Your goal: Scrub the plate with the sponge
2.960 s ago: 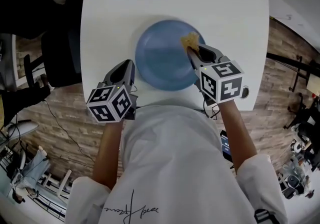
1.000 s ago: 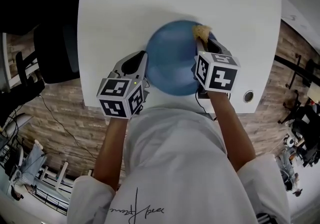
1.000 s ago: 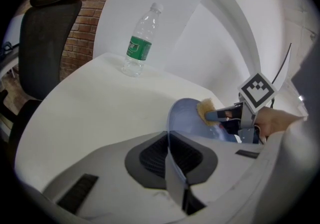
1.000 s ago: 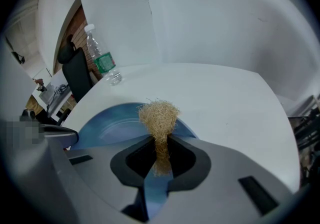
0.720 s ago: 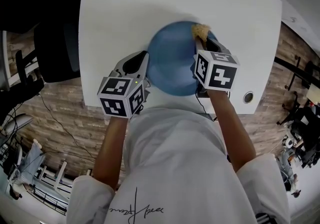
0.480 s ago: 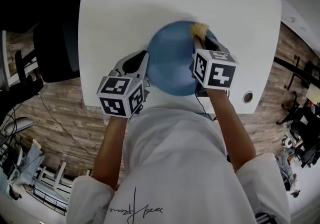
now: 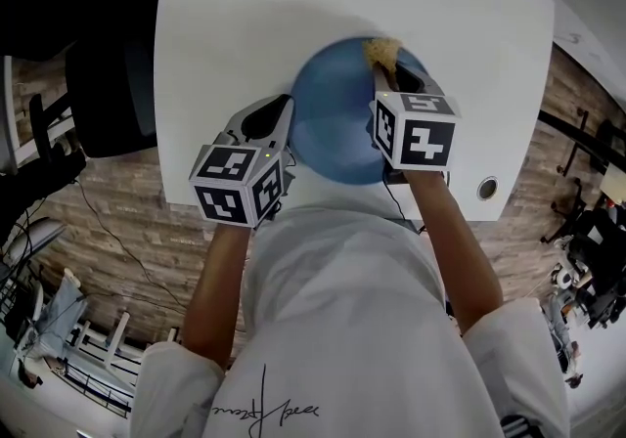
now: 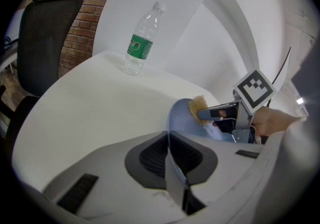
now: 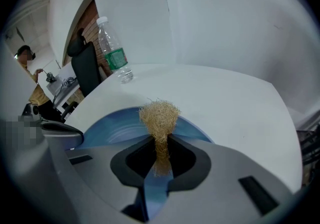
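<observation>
At the far left a chair stands off the table, and a bottle stands upright near the table's far edge, well apart from the work. The left gripper has its jaws closed tight on the plate, pinching the thin blue rim on its near-left side. Whether that edge is lifted off the table I cannot tell. The plate sits mid-table, between the two grippers. It looks stiff and smooth, likely slippery, and a rim this thin gives little purchase, so it may swivel if pushed hard. The hold is probably best as it is: on the rim, on the side away from the scrubbing. At the plate's far-right part is the sponge — a straw-coloured tuft of coarse fibre, soft, light and springy. It seems to rest against the plate's inner face near the rim. The right gripper is clamped shut on the tuft's lower end, with the flared head free beyond the tips. That head will probably bend under pressure — a hold nearer the head would scrub more firmly.
</observation>
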